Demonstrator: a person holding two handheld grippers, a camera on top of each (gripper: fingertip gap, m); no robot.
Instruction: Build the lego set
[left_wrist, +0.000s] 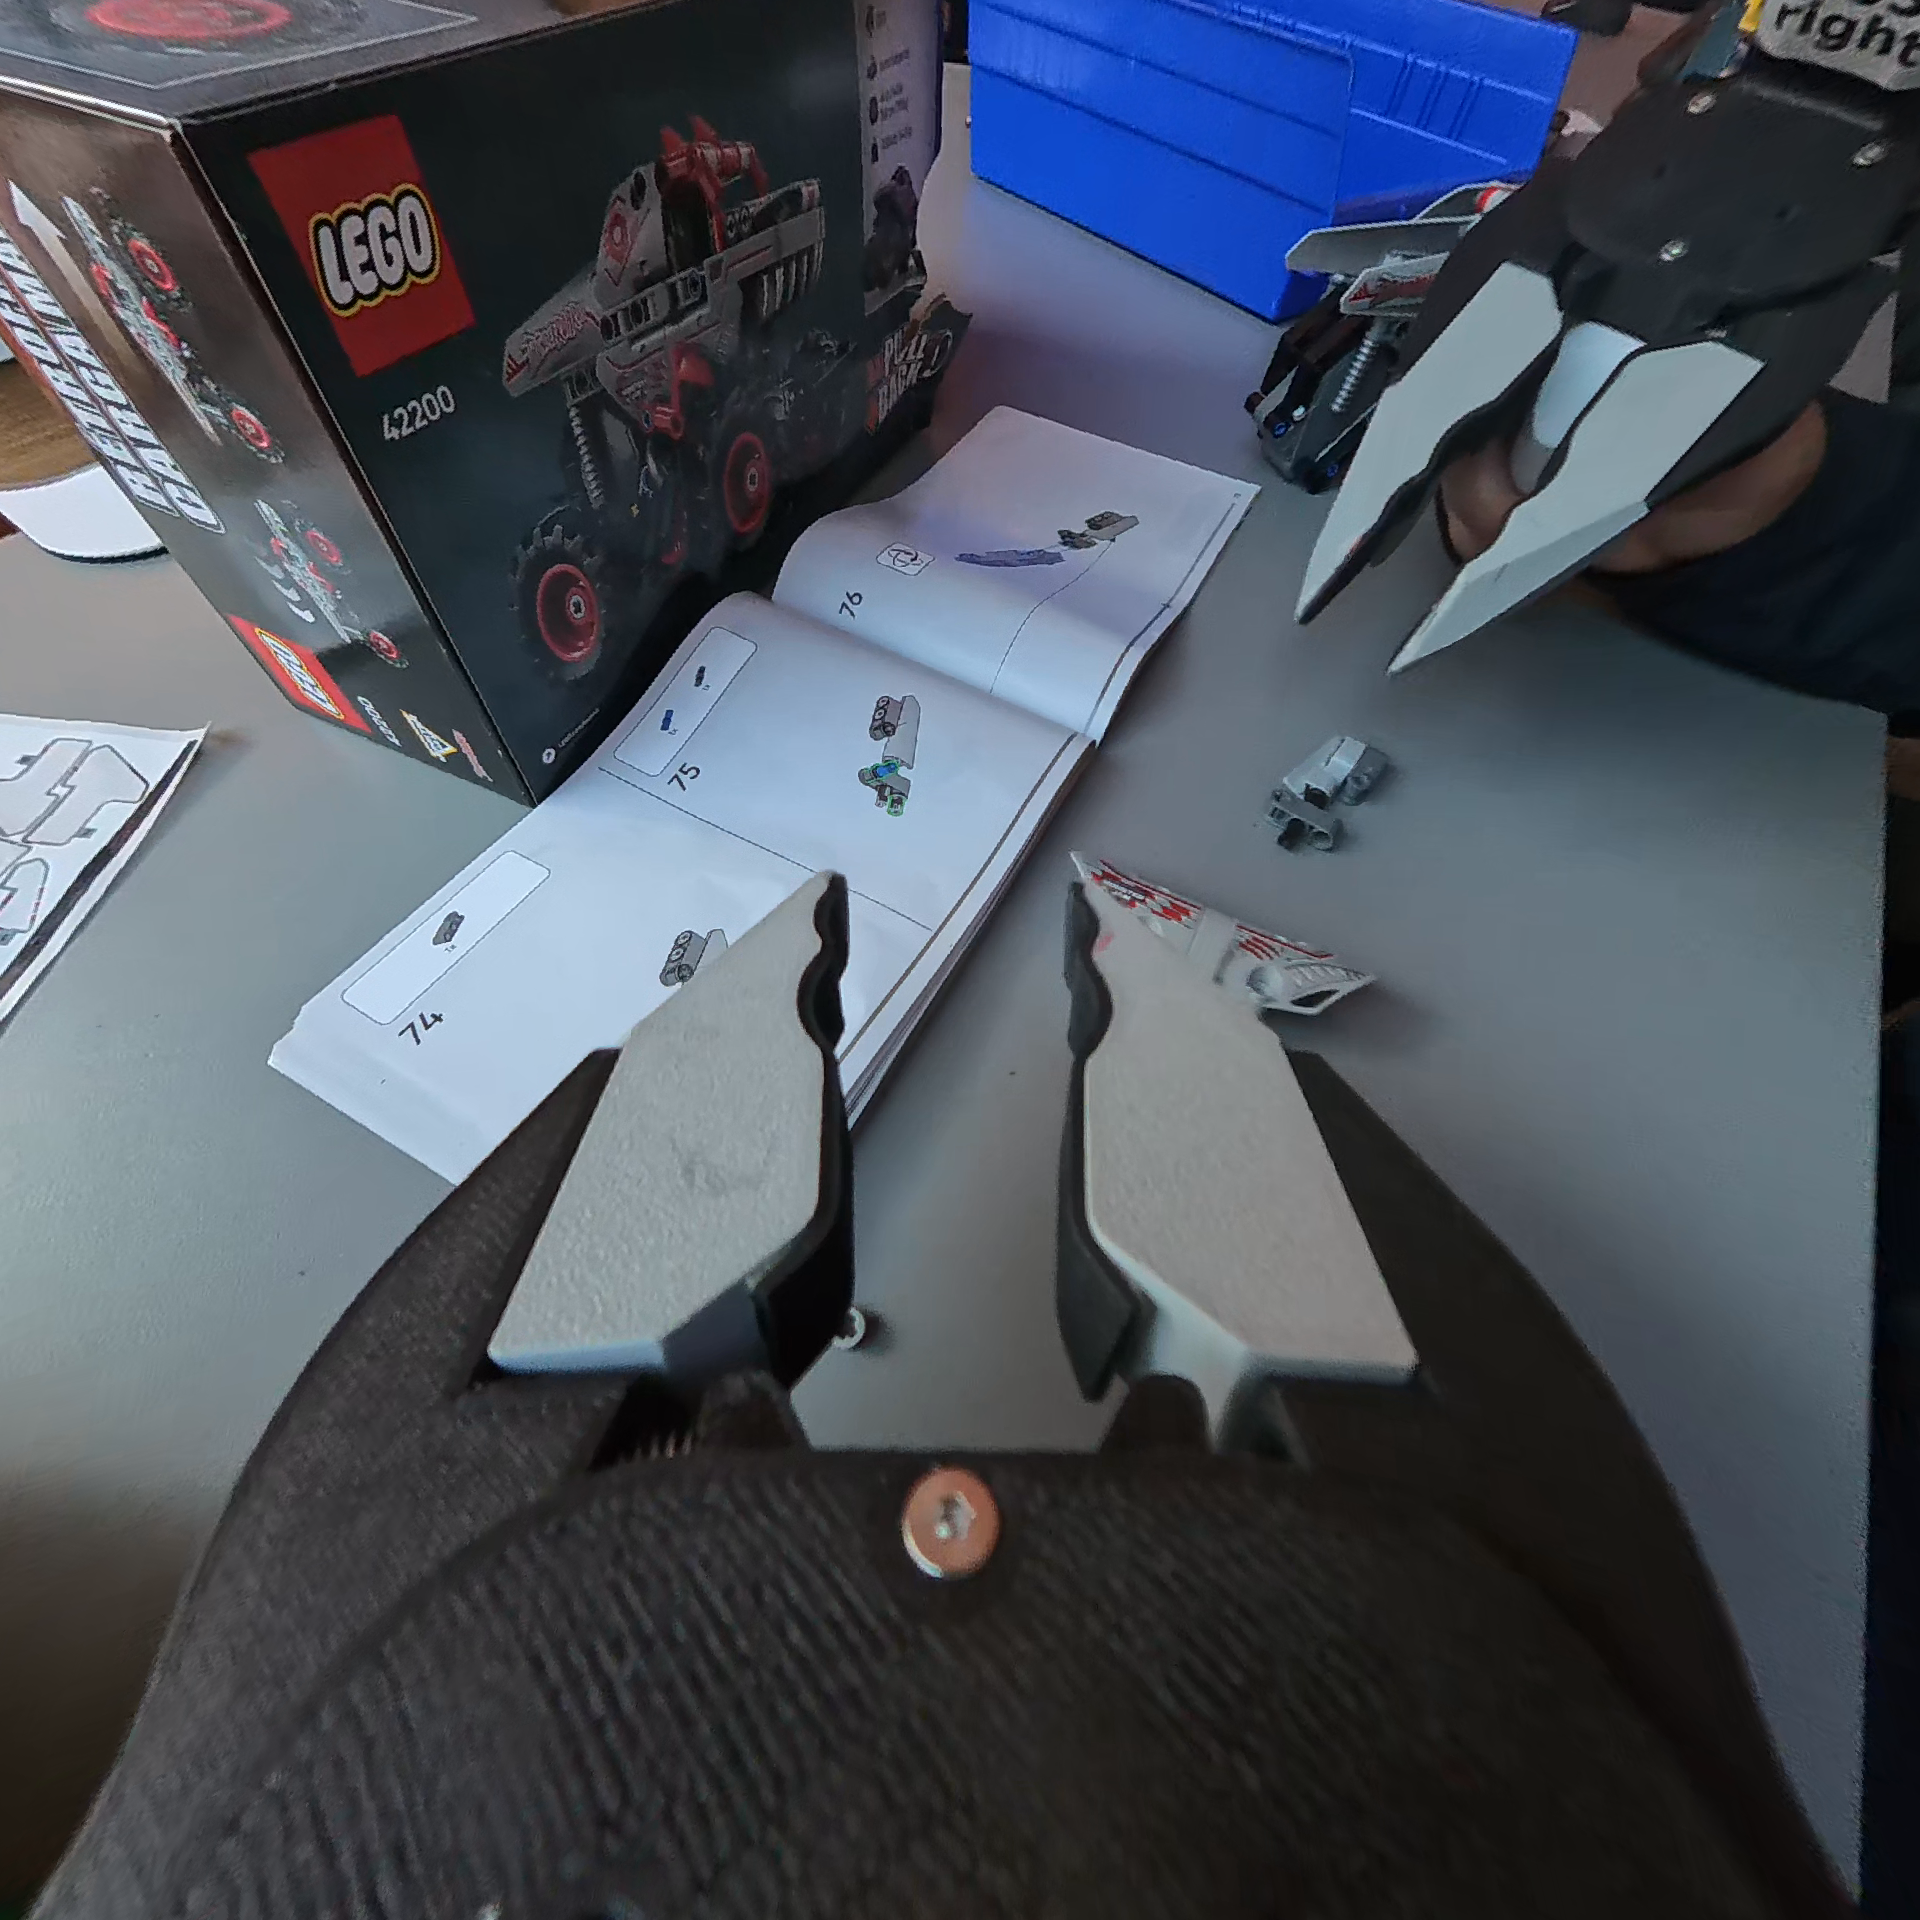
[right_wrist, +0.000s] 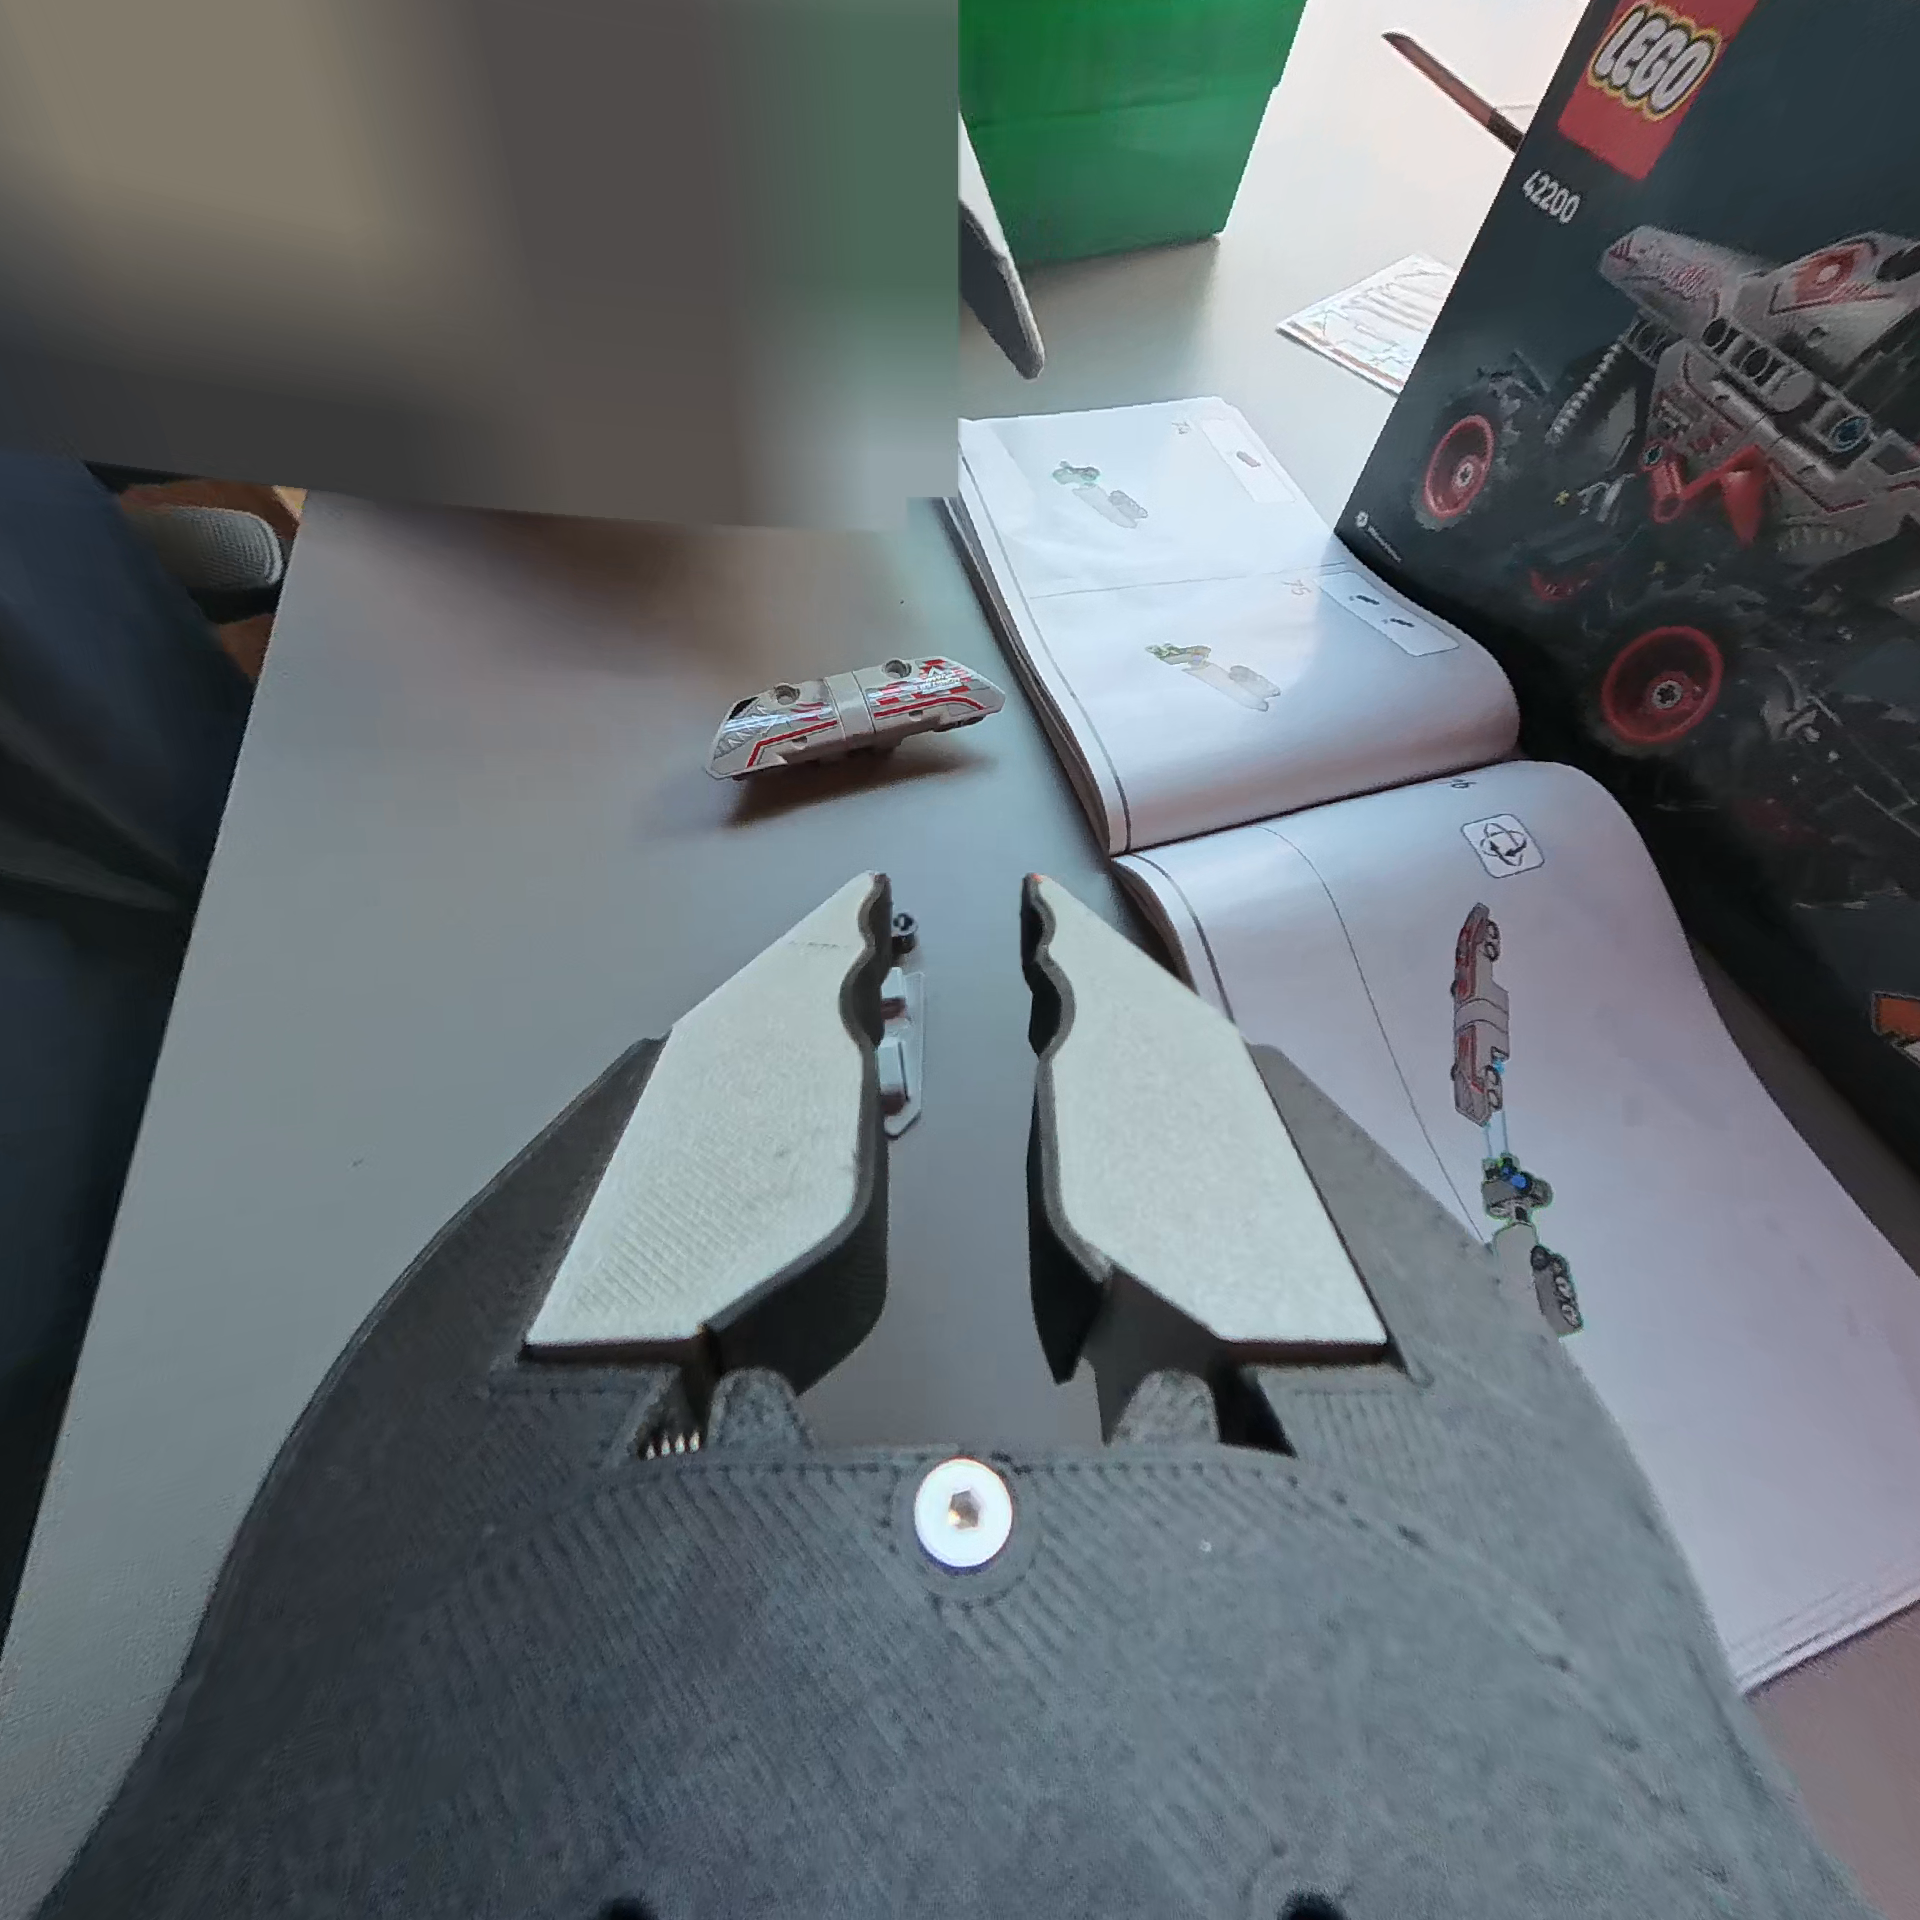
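A grey panel piece with red stickers (left_wrist: 1226, 945) lies on the grey table just right of my left gripper (left_wrist: 954, 904), which is open and empty, low over the booklet's edge. A small grey connector assembly (left_wrist: 1320, 790) lies beyond the panel. My right gripper (left_wrist: 1351, 642) hovers above it, open and empty. In the right wrist view the right gripper (right_wrist: 956, 888) is open right over the small assembly (right_wrist: 904, 1039), which its left finger partly hides. The panel piece (right_wrist: 852, 717) lies farther ahead.
An open instruction booklet (left_wrist: 779, 810) lies in front of the set's box (left_wrist: 468, 364). A partly built truck (left_wrist: 1351, 343) stands by a blue bin (left_wrist: 1247, 135). A sticker sheet (left_wrist: 73, 821) is at the left. A green bin (right_wrist: 1122, 125) stands at the far side. About 15 cm separates my left fingertips from my right.
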